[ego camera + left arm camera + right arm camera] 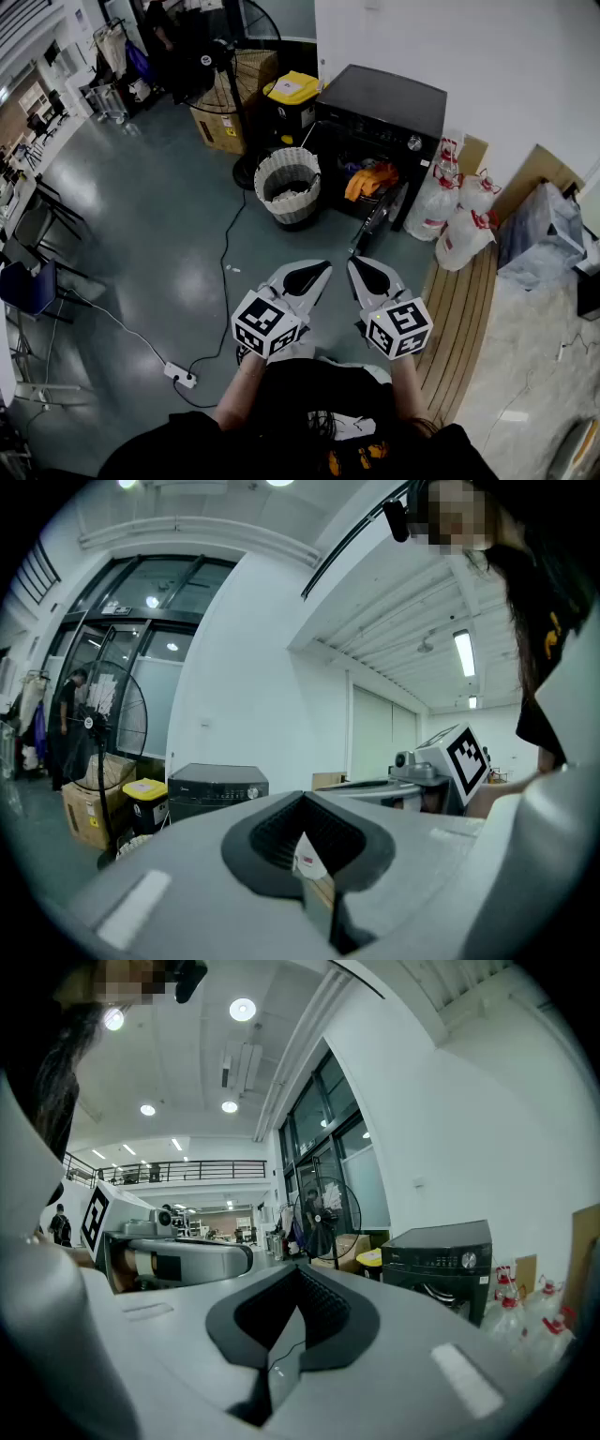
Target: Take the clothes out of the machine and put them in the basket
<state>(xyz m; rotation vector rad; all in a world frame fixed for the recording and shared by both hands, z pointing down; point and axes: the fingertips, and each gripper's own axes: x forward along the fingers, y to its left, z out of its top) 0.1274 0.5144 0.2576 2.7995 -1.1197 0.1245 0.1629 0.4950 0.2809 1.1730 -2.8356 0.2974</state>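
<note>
Hovering left gripper (319, 272) and right gripper (359, 270), jaws together, empty, crumpled orange clothes (367, 179) in far open black machine (380, 101), round white wicker basket (289, 202) just left

Woven basket (291, 212), glossy floor (159, 216), matt black machine (384, 94).

Glossy grey floor (141, 244), basket (289, 186) just beside black machine (380, 122), bin (291, 98), box (225, 117), fan (248, 169), white bags (441, 206), cable (225, 281) to power strip (181, 375), boards (459, 319) at right
</note>
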